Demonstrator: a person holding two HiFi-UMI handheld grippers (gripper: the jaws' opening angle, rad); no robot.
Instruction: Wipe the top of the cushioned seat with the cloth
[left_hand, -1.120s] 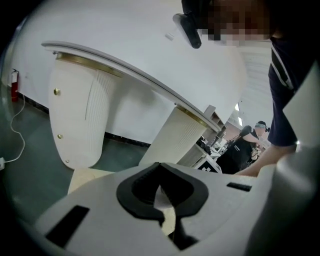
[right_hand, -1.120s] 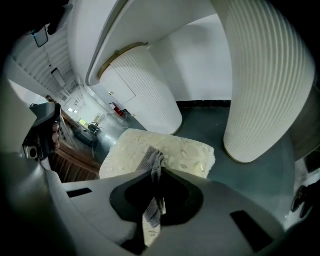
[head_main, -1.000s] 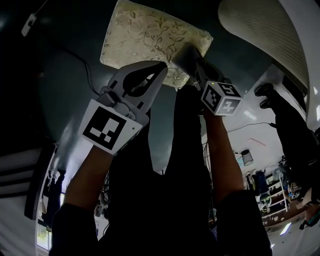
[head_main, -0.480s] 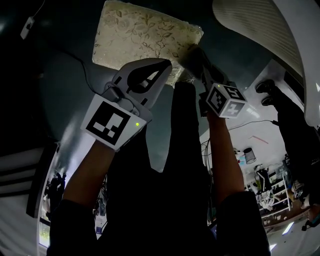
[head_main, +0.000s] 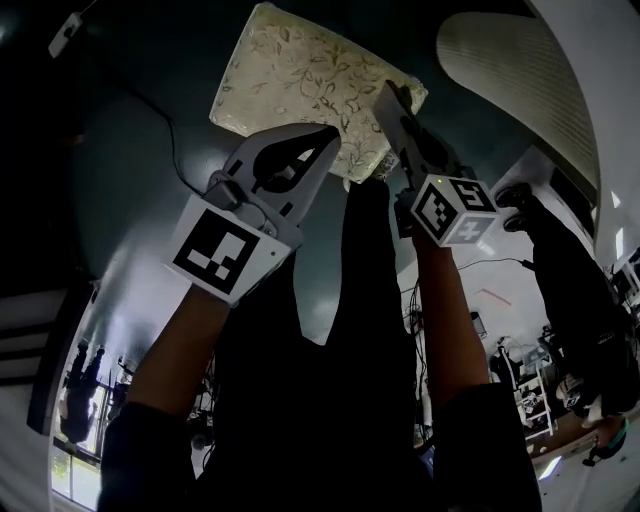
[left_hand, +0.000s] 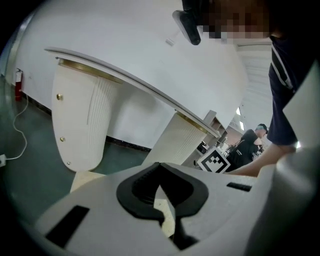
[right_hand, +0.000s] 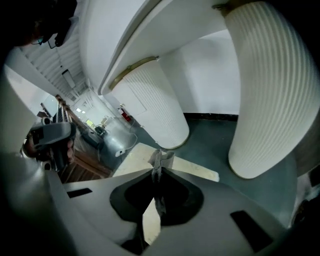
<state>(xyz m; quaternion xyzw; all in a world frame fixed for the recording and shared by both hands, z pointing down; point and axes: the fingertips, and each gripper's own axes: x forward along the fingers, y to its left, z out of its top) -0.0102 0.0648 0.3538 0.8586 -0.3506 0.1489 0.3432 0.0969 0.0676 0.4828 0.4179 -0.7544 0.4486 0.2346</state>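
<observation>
My right claw (right_hand: 155, 170) pinched a crumpled grey cloth (right_hand: 160, 158) by the square, floral-patterned cushioned seat (head_main: 300, 70); my left claw (left_hand: 159, 168) was closed, empty.

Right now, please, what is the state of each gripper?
Left gripper: closed, holding nothing.
Right gripper: closed on the cloth.

We're over a dark green floor (head_main: 120, 200), and a thin white cable (left_hand: 22, 142) snakes across it by the wall. One ribbed white pedestal (right_hand: 270, 100) stands close, a second pedestal (right_hand: 157, 100) further back, both under a curved white top (left_hand: 150, 92).
</observation>
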